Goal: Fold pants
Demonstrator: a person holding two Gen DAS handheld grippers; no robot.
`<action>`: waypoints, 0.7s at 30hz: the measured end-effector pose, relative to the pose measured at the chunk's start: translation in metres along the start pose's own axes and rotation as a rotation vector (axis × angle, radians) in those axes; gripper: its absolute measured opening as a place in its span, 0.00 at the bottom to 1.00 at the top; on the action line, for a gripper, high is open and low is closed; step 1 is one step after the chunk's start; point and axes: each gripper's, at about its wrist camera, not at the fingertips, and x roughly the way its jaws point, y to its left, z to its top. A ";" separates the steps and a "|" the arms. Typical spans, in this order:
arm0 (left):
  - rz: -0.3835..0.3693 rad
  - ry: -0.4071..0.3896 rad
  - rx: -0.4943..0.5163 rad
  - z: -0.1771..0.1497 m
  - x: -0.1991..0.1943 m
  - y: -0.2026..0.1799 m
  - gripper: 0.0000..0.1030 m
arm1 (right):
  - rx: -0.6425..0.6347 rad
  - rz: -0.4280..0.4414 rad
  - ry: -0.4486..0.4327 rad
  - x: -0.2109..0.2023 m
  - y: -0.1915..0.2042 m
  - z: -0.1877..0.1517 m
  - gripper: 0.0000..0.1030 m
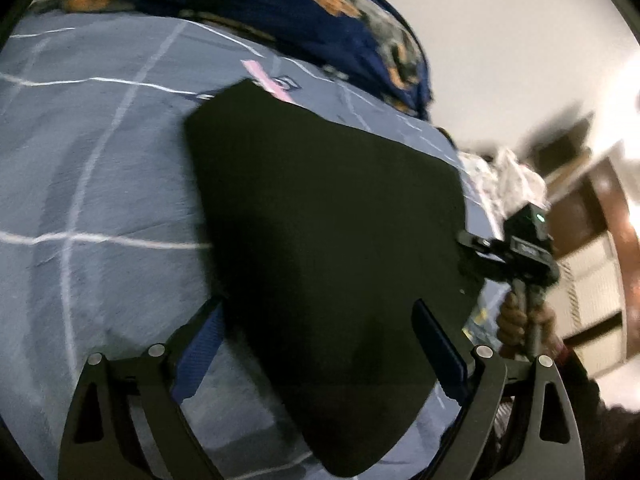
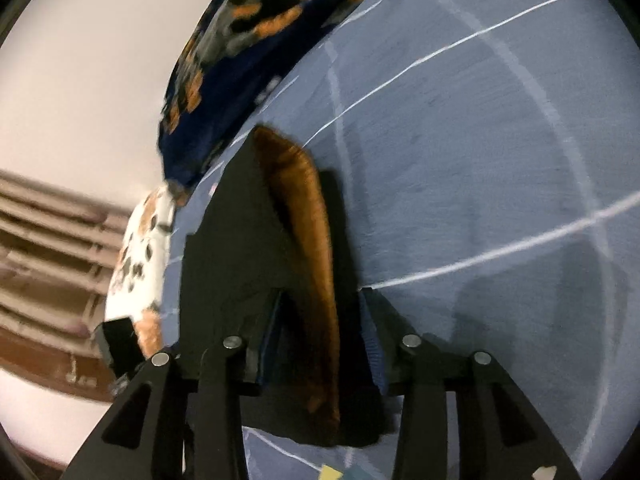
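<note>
Blue-padded fingers (image 1: 198, 344) of our left gripper (image 1: 316, 344) are standing wide apart at the bottom of the left wrist view, and we are seeing the black pants (image 1: 320, 216) lying folded flat on the bed, filling the gap between them. One finger is sitting at about seven o'clock off the cloth's edge, over the sheet; the other at about five o'clock is lying over the black cloth. Neither pad is pressing on the fabric.

Through the right wrist view, we are watching our right gripper (image 2: 322, 340) with its jaws partly apart, straddling a raised fold of the pants (image 2: 224, 240) whose brown inner lining (image 2: 316, 264) is showing. The pads are not clearly pinching it; the fold is running from six o'clock up toward twelve o'clock.

Around the pants, a grey-blue bedsheet (image 1: 100, 184) with white lines is spreading out. At twelve o'clock a dark blue blanket (image 1: 304, 8) with orange patches is bunching. At three o'clock in the left view, a hand (image 1: 524, 320) is gripping the other gripper's handle.
</note>
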 end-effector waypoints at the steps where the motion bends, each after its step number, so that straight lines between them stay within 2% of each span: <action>1: -0.037 0.021 0.013 0.003 0.004 -0.001 0.89 | 0.007 0.033 0.019 0.003 0.000 0.001 0.41; 3: -0.120 0.056 0.032 0.010 0.014 -0.001 0.89 | -0.003 0.089 0.064 0.015 0.003 0.003 0.41; 5: -0.178 0.074 0.032 0.017 0.021 0.000 0.89 | -0.057 0.103 0.094 0.023 0.009 0.001 0.41; 7: -0.208 0.078 0.022 0.023 0.026 -0.001 0.89 | -0.093 0.106 0.118 0.027 0.013 0.003 0.38; 9: -0.199 0.068 0.025 0.026 0.029 -0.005 0.89 | -0.091 0.116 0.133 0.026 0.009 0.004 0.35; 10: -0.187 0.059 0.043 0.025 0.029 -0.007 0.88 | -0.098 0.117 0.136 0.026 0.009 0.003 0.33; 11: -0.161 0.048 0.070 0.023 0.028 -0.010 0.80 | -0.110 0.113 0.137 0.026 0.010 0.003 0.33; 12: -0.126 0.037 0.085 0.021 0.027 -0.010 0.64 | -0.122 0.106 0.136 0.026 0.011 0.002 0.33; 13: -0.086 0.022 0.087 0.020 0.026 -0.008 0.53 | -0.122 0.105 0.136 0.025 0.011 0.001 0.33; 14: -0.048 0.012 0.063 0.020 0.024 -0.001 0.33 | -0.110 0.103 0.137 0.025 0.010 0.001 0.33; 15: -0.053 0.011 0.028 0.021 0.023 0.006 0.26 | -0.100 0.099 0.137 0.025 0.011 0.001 0.33; 16: -0.065 0.007 -0.016 0.020 0.022 0.013 0.25 | -0.105 0.084 0.130 0.025 0.013 0.000 0.33; 18: -0.008 0.000 0.012 0.020 0.021 0.004 0.23 | -0.135 0.045 0.112 0.025 0.020 -0.003 0.33; 20: 0.150 -0.020 0.151 0.016 0.022 -0.027 0.23 | -0.142 0.018 0.091 0.024 0.024 -0.007 0.32; 21: 0.192 -0.024 0.184 0.016 0.024 -0.036 0.22 | -0.133 0.016 0.080 0.023 0.024 -0.009 0.32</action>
